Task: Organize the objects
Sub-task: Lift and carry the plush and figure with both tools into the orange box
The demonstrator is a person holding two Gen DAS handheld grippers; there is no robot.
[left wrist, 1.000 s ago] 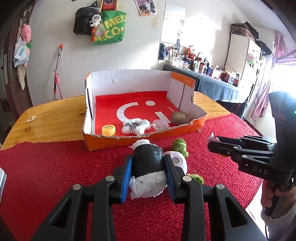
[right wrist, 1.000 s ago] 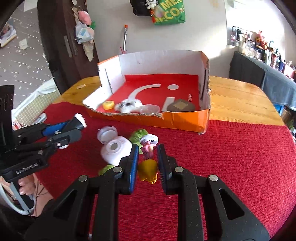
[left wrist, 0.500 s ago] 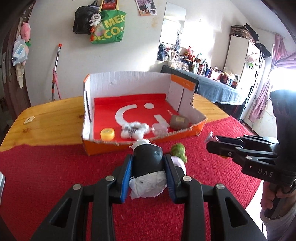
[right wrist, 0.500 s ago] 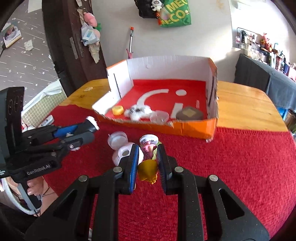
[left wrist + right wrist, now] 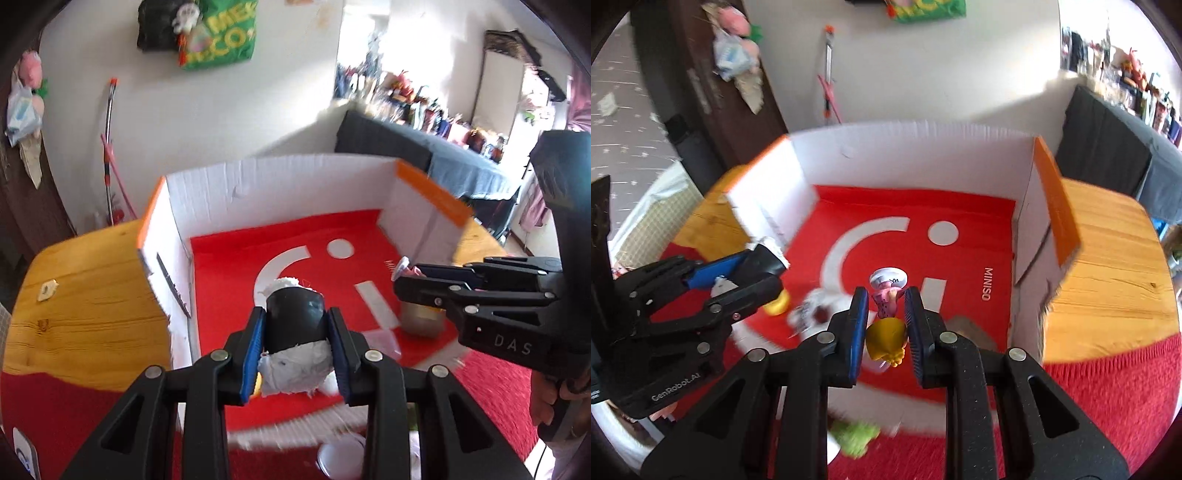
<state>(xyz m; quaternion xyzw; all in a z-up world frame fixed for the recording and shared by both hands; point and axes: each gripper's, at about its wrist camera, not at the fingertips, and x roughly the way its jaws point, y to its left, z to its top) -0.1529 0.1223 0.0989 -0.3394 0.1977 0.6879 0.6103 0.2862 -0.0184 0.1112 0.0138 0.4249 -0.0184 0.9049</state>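
1. Over the cardboard box (image 5: 280, 192), we carry a toy in each claw, both toys above its red floor.
2. Our left claw (image 5: 295, 350) pinches a black-and-white plush toy (image 5: 293, 325), its long axis pointing forward along the fingers.
3. Our right claw (image 5: 886, 325) pinches a small figurine (image 5: 888, 317) with a yellow base, head forward.
4. Both toys hang directly above open floor, so we judge that letting go is next; neither hand is nearer.

Wooden table (image 5: 85, 295) half covered by a red cloth (image 5: 1115, 373) – on it an open cardboard box (image 5: 280, 184), a small tag-like scrap (image 5: 47, 289) on bare wood, a white lid (image 5: 341, 458) and green plush (image 5: 855, 435) on the cloth.
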